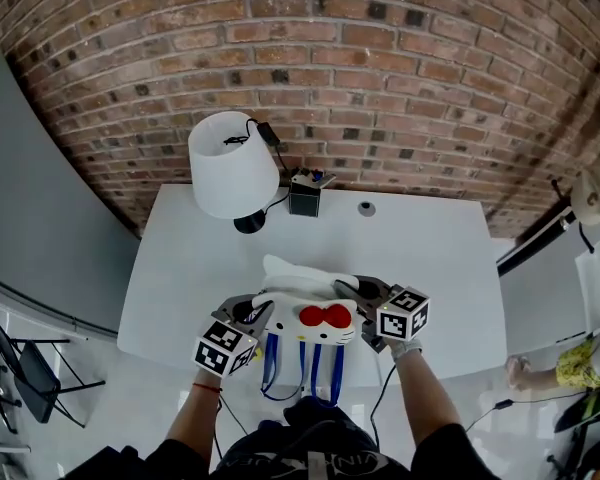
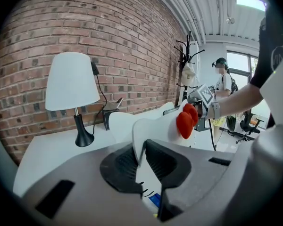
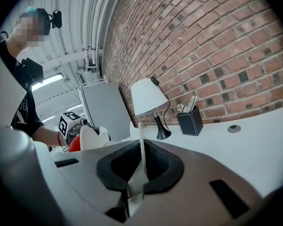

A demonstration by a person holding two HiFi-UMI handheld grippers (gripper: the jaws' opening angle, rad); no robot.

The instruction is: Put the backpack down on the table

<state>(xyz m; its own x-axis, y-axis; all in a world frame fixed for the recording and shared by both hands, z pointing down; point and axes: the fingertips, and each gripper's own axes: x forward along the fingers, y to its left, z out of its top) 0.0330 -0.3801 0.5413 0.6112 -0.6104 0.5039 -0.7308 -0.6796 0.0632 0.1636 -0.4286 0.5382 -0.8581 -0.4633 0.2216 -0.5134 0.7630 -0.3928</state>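
Observation:
A white cat-shaped backpack (image 1: 305, 308) with a red bow (image 1: 325, 316) hangs over the near edge of the white table (image 1: 430, 258). Its blue straps (image 1: 302, 368) dangle below. My left gripper (image 1: 252, 311) is shut on the backpack's left side, and in the left gripper view its jaws (image 2: 142, 157) pinch a white edge of the backpack (image 2: 155, 126). My right gripper (image 1: 365, 293) is shut on the right side, and in the right gripper view it (image 3: 141, 166) clamps a thin white flap of the backpack (image 3: 92, 138).
A white lamp (image 1: 230, 173) and a black pen holder (image 1: 305, 196) stand at the table's far edge by the brick wall, with a cable grommet (image 1: 367, 209) beside them. A chair (image 1: 20, 368) is on the left, and a person (image 1: 570, 363) stands at the right.

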